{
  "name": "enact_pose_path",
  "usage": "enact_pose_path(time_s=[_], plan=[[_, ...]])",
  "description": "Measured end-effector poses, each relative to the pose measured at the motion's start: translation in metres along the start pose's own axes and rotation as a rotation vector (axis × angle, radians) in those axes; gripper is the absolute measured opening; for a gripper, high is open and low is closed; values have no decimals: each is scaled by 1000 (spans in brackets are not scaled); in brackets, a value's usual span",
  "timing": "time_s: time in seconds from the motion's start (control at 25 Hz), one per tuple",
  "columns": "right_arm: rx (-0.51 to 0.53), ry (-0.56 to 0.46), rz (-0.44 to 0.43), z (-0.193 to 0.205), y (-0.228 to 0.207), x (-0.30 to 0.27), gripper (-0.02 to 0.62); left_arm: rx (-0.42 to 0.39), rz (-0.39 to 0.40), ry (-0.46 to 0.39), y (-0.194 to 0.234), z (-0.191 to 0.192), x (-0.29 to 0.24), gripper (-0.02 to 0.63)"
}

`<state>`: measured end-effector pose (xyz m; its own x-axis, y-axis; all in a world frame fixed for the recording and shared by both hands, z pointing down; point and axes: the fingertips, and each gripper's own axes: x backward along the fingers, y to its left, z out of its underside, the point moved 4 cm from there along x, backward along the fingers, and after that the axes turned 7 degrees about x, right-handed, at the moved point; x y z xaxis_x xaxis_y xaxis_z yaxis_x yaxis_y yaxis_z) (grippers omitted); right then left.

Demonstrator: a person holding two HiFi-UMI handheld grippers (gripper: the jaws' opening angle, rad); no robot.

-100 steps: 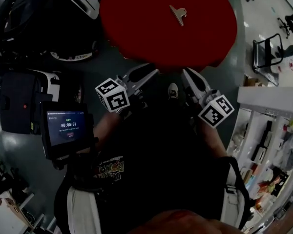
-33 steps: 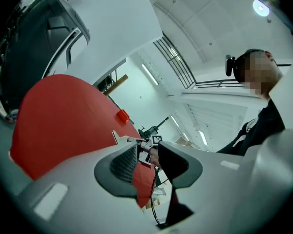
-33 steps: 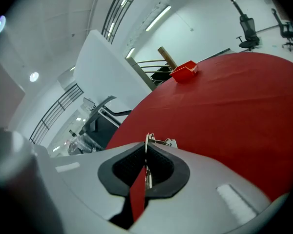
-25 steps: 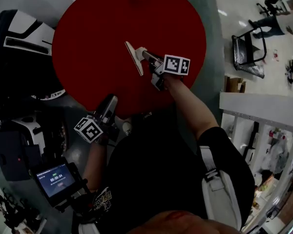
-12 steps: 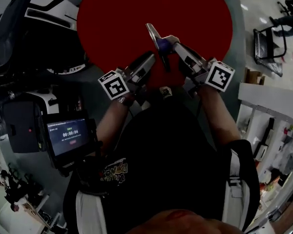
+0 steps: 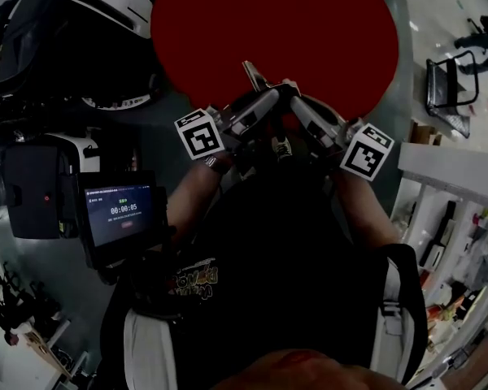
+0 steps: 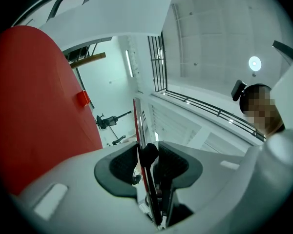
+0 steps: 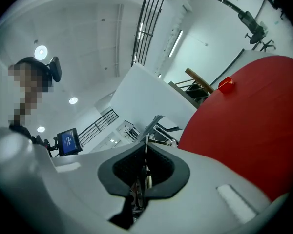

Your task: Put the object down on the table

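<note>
Handover, I judge: both your left gripper [image 6: 270,97] and right gripper [image 6: 292,97] have jaws clamped on the clip [image 6: 250,73]. Next, release one and lower it onto the desk [image 6: 325,23].

Count, this moment:
- Bench [image 6: 268,15], red and round: 1.
- Grippers: 2, the left gripper [image 7: 146,152] and the right gripper [image 8: 145,165], each with 2 jaws.
- Marker cubes: 2, one per gripper [image 6: 201,134] [image 6: 365,151].
- Metal clip [image 6: 252,75]: 1.
- Small red object [image 7: 83,98] on the bench: 1, kind not resolved.
- Timer screen [image 6: 124,211]: 1.
- Shoe [image 6: 281,147] in the head view: 1.
- Ceiling lamps [image 7: 254,63]: 2 lit in the left gripper view, 3 in the right gripper view.
</note>
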<state>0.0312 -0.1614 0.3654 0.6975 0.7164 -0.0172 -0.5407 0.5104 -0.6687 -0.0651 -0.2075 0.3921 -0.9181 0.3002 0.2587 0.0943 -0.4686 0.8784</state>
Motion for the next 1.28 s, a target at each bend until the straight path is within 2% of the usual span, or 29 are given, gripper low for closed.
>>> enact_pose_path(time_s=[0.32,0.52,0.68,0.96,1.28], plan=[[30,-48,-1,24,41,27,18,9,69,5,-36,25,23,135],[58,-55,-35,45,73,86,20,-76,63,45,-79,83,26,135],[61,-31,-59,45,72,88,23,-118,47,66,-83,84,22,136],[81,25,-65,57,79,83,28,-91,38,77,-82,87,32,138],[58,57,-91,66,85,208,26,-104,7,84,-124,200,-18,138]])
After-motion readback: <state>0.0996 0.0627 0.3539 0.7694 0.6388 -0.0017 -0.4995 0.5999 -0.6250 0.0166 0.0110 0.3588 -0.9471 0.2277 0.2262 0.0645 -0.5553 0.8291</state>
